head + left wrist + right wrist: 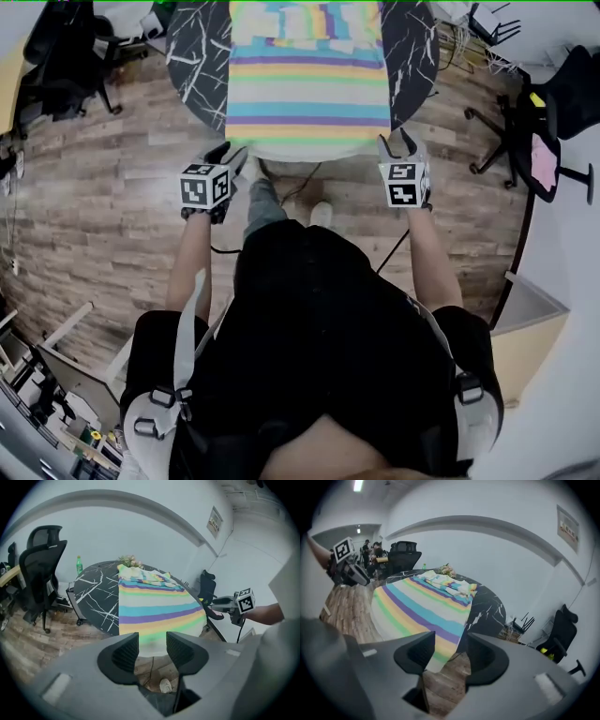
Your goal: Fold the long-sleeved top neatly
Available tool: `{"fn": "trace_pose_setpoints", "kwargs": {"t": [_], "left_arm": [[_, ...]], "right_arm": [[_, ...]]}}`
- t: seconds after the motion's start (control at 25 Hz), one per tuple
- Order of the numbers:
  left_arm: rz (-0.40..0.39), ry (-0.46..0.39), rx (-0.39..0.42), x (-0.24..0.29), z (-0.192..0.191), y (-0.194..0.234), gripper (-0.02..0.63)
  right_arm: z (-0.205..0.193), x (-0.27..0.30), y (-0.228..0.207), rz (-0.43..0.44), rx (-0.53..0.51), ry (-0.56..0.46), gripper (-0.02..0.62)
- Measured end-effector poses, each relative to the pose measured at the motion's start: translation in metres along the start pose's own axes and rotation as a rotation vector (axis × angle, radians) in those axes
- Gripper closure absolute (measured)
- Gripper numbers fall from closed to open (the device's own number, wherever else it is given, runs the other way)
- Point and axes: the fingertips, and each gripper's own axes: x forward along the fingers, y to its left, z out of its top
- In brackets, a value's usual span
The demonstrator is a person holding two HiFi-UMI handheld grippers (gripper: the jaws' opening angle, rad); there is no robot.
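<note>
Jaws parted and empty, the left gripper (230, 153) and right gripper (396, 142) hover by the near hem corners of the striped long-sleeved top (307, 94) spread on the black table (192, 56), apparently ready to pinch and fold the hem toward the collar.

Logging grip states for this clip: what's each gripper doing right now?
Left gripper: open, holding nothing.
Right gripper: open, holding nothing.
</note>
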Motion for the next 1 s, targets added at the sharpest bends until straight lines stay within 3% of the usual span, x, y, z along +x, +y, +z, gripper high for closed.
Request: {"fn": "trace_pose_setpoints", "kwargs": {"t": [0.16,0.32,0.48,0.72,0.88,1.0], "left_arm": [[0.026,-0.017,-0.049,-0.002,-0.018,-0.013,0.411],[0.049,-0.015,-0.069,0.001,-0.031,-0.013,0.41],[0.039,-0.026,-0.107,0.007,-0.043,-0.003,0.387],[-0.075,-0.041,-0.15,0.033,-0.052,0.018,0.303],[-0.166,-0.032,-0.178,0.045,-0.052,0.035,0.256],[-0.278,-0.043,-0.223,0.051,-0.046,0.042,0.239]], "right_arm": [[-0.036,-0.011,-0.003,0.091,0.146,0.014,0.385],[-0.057,-0.006,0.002,0.248,0.325,0.031,0.381],[-0.07,0.012,0.012,0.378,0.424,0.064,0.358],[-0.077,0.047,0.022,0.484,0.504,0.104,0.287],[-0.077,0.058,0.032,0.569,0.538,0.147,0.279],[-0.081,0.06,0.038,0.61,0.558,0.184,0.279]]}}
